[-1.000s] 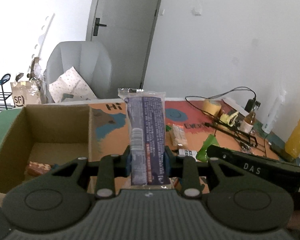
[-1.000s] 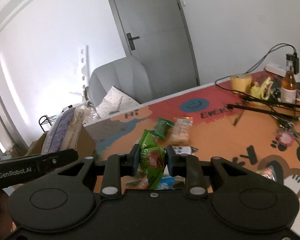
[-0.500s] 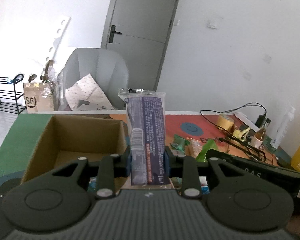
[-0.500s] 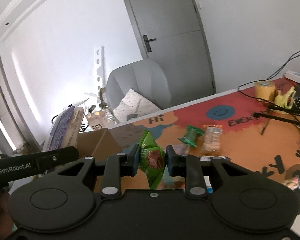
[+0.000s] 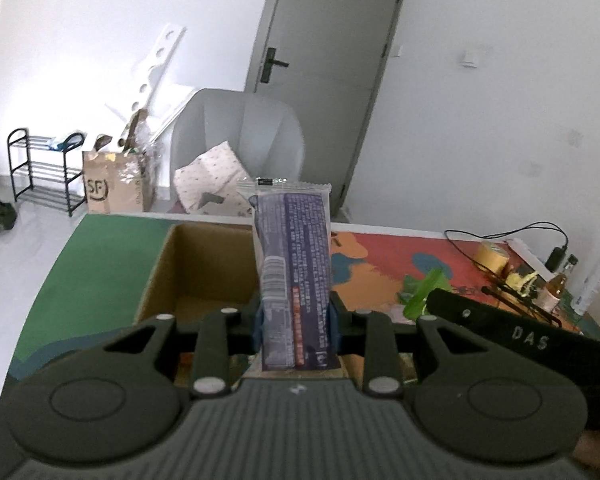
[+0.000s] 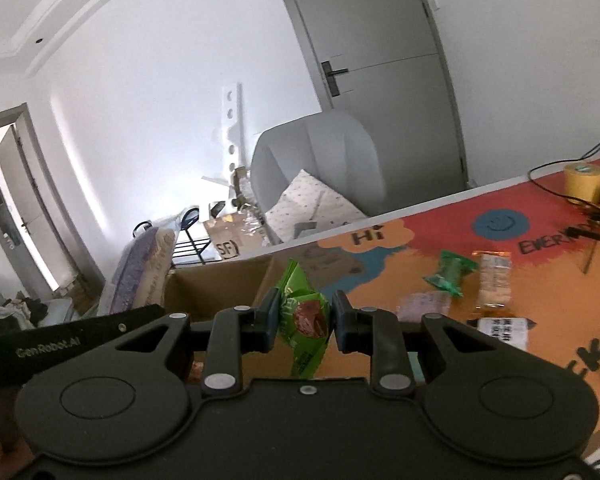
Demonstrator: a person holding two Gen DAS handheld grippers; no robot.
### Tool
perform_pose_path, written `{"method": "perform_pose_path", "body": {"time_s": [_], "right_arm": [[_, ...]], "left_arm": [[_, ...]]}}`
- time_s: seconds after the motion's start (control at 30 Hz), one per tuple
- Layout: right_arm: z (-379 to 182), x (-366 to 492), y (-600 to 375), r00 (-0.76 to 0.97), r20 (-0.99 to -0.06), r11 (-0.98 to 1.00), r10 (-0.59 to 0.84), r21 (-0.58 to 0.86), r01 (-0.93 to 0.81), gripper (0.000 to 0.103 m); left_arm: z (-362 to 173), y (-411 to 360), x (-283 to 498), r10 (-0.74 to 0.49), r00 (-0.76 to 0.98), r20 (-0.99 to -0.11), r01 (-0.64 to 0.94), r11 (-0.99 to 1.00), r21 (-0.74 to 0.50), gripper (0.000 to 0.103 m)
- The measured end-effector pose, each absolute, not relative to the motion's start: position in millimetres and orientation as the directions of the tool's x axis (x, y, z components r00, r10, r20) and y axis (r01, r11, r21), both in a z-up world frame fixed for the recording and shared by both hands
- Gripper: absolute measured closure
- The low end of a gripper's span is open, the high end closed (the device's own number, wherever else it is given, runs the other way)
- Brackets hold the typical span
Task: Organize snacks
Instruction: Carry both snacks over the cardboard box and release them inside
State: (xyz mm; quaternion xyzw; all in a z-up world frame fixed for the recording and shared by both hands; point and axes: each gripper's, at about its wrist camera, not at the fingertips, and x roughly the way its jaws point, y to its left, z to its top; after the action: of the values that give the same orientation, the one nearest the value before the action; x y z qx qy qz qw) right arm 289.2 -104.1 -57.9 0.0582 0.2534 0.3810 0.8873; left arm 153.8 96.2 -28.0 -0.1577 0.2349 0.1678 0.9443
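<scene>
The right gripper point(image 6: 305, 322) pinches a green snack packet point(image 6: 302, 316) between its pads, above the near edge of an open cardboard box point(image 6: 220, 284). To the left, the left gripper point(image 6: 72, 344) holds a purple packet point(image 6: 140, 272) upright. On the colourful table mat point(image 6: 540, 280) to the right lie a green wrapped sweet point(image 6: 452, 272) and a clear-wrapped bar point(image 6: 494, 278).

White walls, grey door point(image 5: 324, 84), grey armchair point(image 5: 240, 140), black shoe rack point(image 5: 40, 172), pale floor.
</scene>
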Motion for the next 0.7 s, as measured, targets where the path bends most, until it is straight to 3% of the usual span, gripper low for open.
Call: {"method": "perform_pose_path", "body": {"time_s": [0.23,0.37,0.63,0.7], "right_arm": [[-56,284,-82,0.546,-0.410,0.673,0.730,0.297,-0.677,0.077],[-56,280,-68,0.517,-0.416,0.649,0.749,0.300,-0.699,0.077],[-53,275,-50,0.456,-0.429,0.602,0.779,0.312,-0.735,0.076],[-51,274,-49,0.442,-0.426,0.587,0.789,0.315,-0.745,0.067]], "left_arm": [[-38,120,148,0.290,0.789,-0.541,-0.463,0.861,-0.213,0.071],[-36,126,144,0.375,0.746,-0.550,-0.535,0.830,-0.159,0.047],[-27,135,128,0.382,0.763,-0.522,-0.543,0.816,-0.197,0.026],[-26,134,126,0.375,0.766,-0.523,-0.538,0.818,-0.201,0.020]]}}
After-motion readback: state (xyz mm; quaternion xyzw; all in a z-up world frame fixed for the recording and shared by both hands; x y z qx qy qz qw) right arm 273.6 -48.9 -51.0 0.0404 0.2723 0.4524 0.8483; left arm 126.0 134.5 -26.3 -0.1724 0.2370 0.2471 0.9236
